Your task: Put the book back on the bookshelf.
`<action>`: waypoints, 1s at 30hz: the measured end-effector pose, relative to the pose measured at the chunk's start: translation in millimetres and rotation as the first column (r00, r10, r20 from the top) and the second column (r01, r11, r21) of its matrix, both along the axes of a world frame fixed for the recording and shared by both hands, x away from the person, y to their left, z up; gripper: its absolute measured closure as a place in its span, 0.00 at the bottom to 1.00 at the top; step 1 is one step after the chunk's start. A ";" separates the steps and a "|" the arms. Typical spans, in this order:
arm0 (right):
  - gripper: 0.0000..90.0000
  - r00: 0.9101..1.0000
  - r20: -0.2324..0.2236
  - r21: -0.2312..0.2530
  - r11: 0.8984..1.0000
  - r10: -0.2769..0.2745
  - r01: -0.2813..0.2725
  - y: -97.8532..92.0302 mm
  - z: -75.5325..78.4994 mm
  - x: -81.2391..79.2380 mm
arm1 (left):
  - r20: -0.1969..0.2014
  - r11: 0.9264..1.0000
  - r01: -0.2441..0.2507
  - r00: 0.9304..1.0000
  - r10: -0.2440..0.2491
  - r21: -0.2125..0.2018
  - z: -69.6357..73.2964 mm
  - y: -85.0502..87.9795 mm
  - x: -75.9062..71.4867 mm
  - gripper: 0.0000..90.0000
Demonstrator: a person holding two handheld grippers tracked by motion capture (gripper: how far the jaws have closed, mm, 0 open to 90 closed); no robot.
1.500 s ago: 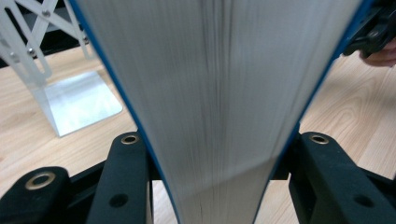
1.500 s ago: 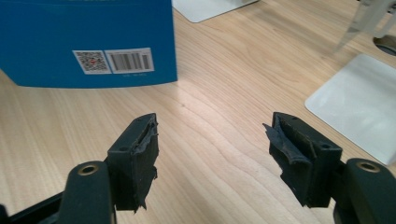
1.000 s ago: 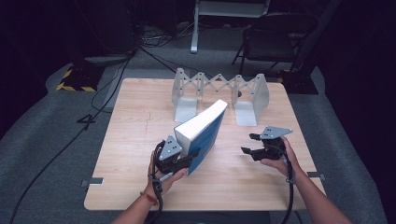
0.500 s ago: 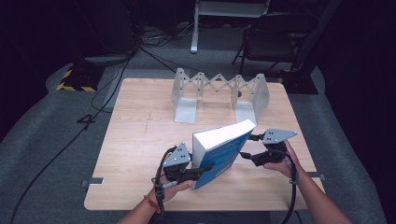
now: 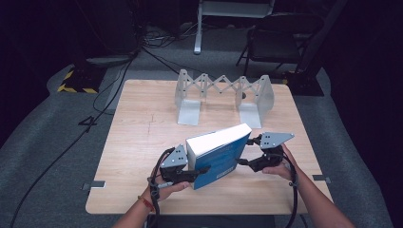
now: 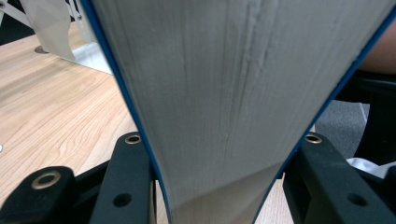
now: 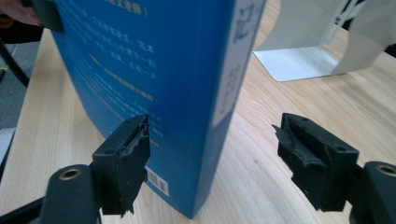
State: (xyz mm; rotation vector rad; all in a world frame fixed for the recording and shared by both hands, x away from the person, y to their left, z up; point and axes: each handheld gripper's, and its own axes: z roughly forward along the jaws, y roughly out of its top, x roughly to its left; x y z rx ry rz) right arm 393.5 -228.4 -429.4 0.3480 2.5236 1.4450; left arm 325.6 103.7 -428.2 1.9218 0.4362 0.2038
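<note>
A thick blue book (image 5: 221, 154) hangs tilted above the table's near edge, white page edge up. My left gripper (image 5: 197, 172) is shut on its lower left end. In the left gripper view the page block (image 6: 233, 93) sits between both jaws, which press on the blue covers. My right gripper (image 5: 246, 151) is open at the book's right end. In the right gripper view the spine and back cover (image 7: 163, 70) stand between the jaws, nearer the left one, and the pads (image 7: 133, 149) do not press on it. Its jaws have just been opening.
A grey expanding book rack (image 5: 223, 95) stands at the back middle of the wooden table (image 5: 142, 142); its plates show as the rack (image 7: 299, 46) and the rack (image 6: 51, 28). A chair (image 5: 273, 42) and cables lie on the dark floor beyond.
The book has swung from steeply upright down and to the right, toward the right gripper. The right gripper has come in toward the book's end and risen a little.
</note>
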 end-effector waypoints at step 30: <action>0.54 0.978 0.060 0.097 0.974 0.200 -0.205 21.4 41.1 -30.4 | 0.071 0.993 -0.016 0.997 0.008 0.116 -7.3 14.1 -0.4 0.43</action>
